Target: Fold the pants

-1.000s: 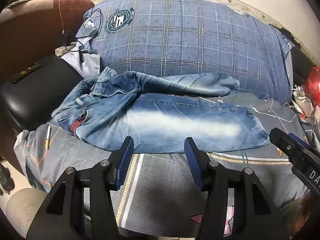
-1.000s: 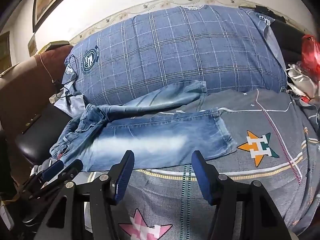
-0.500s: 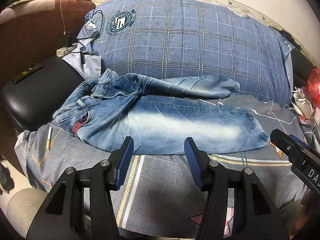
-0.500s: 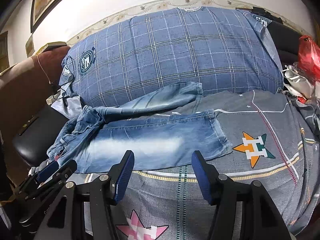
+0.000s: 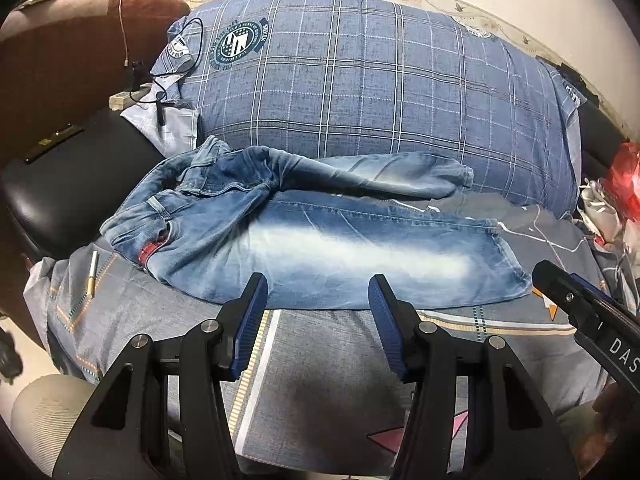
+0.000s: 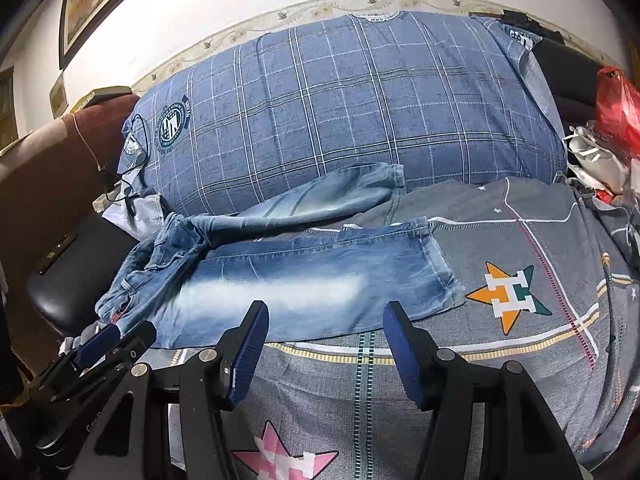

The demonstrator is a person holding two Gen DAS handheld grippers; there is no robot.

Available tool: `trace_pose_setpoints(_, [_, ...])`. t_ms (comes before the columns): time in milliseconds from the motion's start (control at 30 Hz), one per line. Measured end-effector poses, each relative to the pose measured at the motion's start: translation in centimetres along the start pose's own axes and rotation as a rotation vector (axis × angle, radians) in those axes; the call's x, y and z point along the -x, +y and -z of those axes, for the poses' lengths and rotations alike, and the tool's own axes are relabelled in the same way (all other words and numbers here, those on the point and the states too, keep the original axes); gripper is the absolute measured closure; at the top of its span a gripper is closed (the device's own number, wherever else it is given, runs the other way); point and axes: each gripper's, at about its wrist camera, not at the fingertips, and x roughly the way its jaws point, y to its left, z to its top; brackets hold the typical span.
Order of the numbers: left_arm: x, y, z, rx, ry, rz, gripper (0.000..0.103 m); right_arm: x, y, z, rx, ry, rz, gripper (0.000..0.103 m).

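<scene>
1. Jeans of faded blue denim are lying unfolded across the grey patterned bed sheet, waistband toward the left, hems toward the right.
2. The near leg is lying flat; the far leg is angling away, with its hem resting against the large blue plaid pillow.
3. The left gripper is hovering just short of the near edge of the jeans. Its blue-padded fingers are standing wide apart and gripping nothing.
4. The right gripper is hovering over the same near edge, closer to the hem. Its blue-padded fingers are likewise standing wide apart with nothing between them.
5. Each gripper is appearing at the edge of the other's view: the right one at the lower right, the left one at the lower left.
6. An orange, white and green star print is showing on the sheet just beside the near hem.
7. A slim pen-like object is lying on the sheet near the waistband.
</scene>
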Motion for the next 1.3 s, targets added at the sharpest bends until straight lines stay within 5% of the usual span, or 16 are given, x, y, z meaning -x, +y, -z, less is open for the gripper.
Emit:
trace_pose_setpoints(633, [-0.3, 0.1, -0.5, 0.030, 0.044, 0.016, 0.050, -0.5, -0.5, -0.2, -0.044, -0.003, -0.061, 0.045])
trace_pose_setpoints(1300, [-0.9, -1.1, -0.5, -0.055, 0.084, -0.022, 0.050, -1.4, -0.1, -0.3, -0.032, 0.052, -0.093, 0.045])
